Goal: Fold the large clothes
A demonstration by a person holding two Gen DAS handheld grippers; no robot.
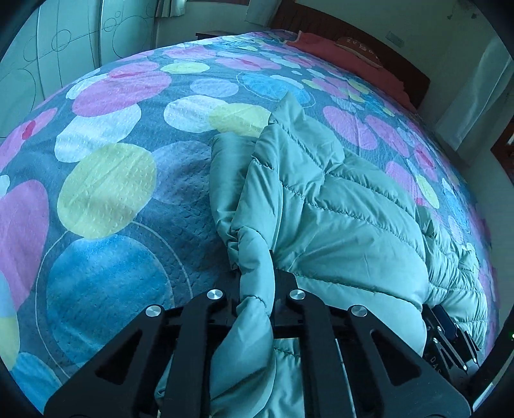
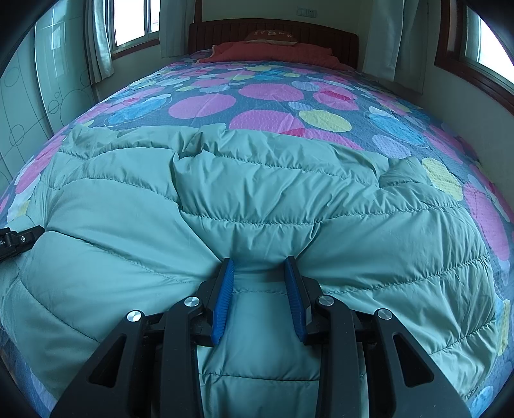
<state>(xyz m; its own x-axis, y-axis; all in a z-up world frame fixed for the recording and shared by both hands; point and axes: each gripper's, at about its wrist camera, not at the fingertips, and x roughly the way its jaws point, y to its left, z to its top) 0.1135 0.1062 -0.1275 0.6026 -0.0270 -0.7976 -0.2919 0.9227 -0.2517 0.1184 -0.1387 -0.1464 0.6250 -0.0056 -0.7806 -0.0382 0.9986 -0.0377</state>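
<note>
Through the left wrist camera, we see our left tool [image 1: 255, 289] closed tight on a bunched hem of the green quilted down jacket [image 1: 321, 209], a rope of padding squeezed between its jaws. From this tool the jacket stretches away to the right along the near edge of the bed [image 1: 112, 199], its long axis lying across our reach rather than toward the headboard [image 1: 379, 41]. Low at the right we glimpse the right tool [image 1: 449, 340], half buried under the coat's bulk.

Through the right wrist camera, our right tool [image 2: 258, 289] stands at a middling gap, its blue pads [image 2: 221, 305] pressed into a thick fold of the jacket [image 2: 257, 193], which fills the space between them. The left tool [image 2: 19, 241] shows at the left margin, so both hands sit on the same near edge, well apart. We judge the coming fold will carry this edge toward the far side.

The circle-patterned bedspread [image 2: 257, 96] lies smooth; a red blanket [image 2: 273, 53] and pillow [image 2: 271, 35] rest at the head, with curtained windows [image 2: 135, 22] and a wardrobe [image 2: 29, 103] around.
</note>
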